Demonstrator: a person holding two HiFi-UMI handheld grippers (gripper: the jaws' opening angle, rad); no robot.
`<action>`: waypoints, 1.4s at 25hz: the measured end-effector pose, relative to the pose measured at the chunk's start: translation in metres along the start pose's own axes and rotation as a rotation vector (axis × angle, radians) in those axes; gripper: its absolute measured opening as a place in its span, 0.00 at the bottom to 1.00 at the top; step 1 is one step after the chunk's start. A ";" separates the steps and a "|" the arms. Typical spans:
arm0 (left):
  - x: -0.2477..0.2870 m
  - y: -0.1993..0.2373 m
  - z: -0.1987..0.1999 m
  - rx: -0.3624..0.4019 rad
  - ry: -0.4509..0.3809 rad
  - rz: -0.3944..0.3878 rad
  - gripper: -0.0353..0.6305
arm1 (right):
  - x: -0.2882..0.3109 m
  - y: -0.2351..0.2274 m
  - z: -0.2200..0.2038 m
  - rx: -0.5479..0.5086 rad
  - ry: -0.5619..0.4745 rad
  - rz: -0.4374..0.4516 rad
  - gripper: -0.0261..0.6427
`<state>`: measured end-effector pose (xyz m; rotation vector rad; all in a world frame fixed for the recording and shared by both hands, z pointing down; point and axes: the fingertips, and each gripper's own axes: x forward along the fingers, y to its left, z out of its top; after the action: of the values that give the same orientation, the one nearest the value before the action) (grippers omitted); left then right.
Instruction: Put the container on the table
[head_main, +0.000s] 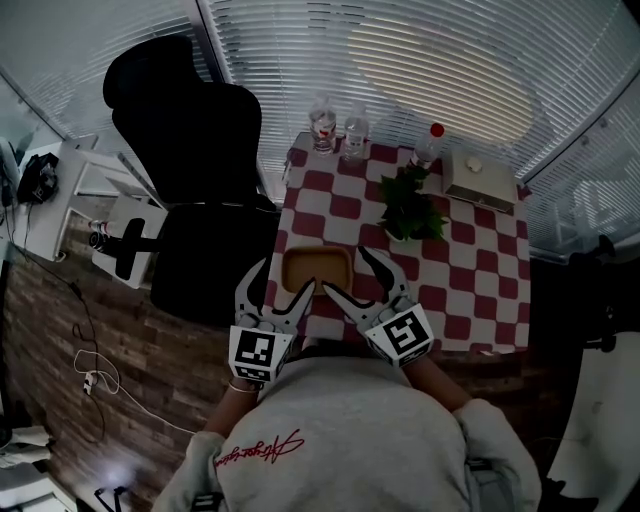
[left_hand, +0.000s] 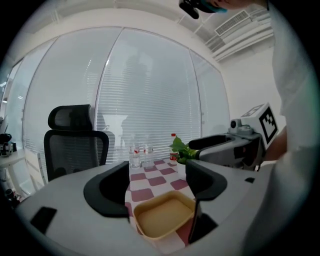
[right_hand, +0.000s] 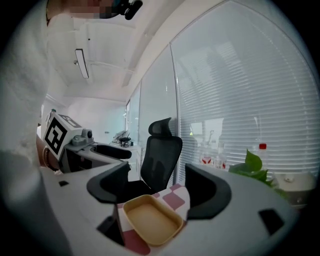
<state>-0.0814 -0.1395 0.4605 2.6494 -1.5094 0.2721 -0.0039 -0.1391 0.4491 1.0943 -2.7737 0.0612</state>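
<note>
A black office chair (head_main: 190, 130) is standing close to the closed blinds (head_main: 440, 60). At the far edge of the checked cloth (head_main: 480, 270), one clear bottle (head_main: 322, 125) is standing just beside another (head_main: 356, 130). A red-capped bottle (head_main: 428, 145) is sitting next to a white box (head_main: 480, 180), with a leafy potted plant (head_main: 410, 205) near them. A white cable (head_main: 95, 378) is trailing over the brick-patterned floor (head_main: 60, 330).

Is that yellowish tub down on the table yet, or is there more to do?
Done, it seems: the shallow yellowish plastic container sits flat on the red-and-white checked table, near its front edge. In hand: nothing; the left gripper and right gripper point at it, jaws apart. Left: probably only drawing both back.
</note>
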 end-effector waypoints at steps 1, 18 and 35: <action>-0.001 0.000 0.003 -0.001 -0.008 0.001 0.57 | -0.001 -0.002 0.003 -0.002 -0.002 -0.006 0.55; -0.007 -0.005 0.048 0.022 -0.114 0.012 0.57 | -0.011 -0.009 0.046 -0.033 -0.096 0.025 0.55; -0.016 0.001 0.072 0.023 -0.137 0.030 0.56 | -0.019 -0.010 0.071 -0.049 -0.160 0.010 0.55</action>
<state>-0.0816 -0.1377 0.3867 2.7157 -1.5954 0.1126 0.0070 -0.1401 0.3763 1.1201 -2.9037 -0.0966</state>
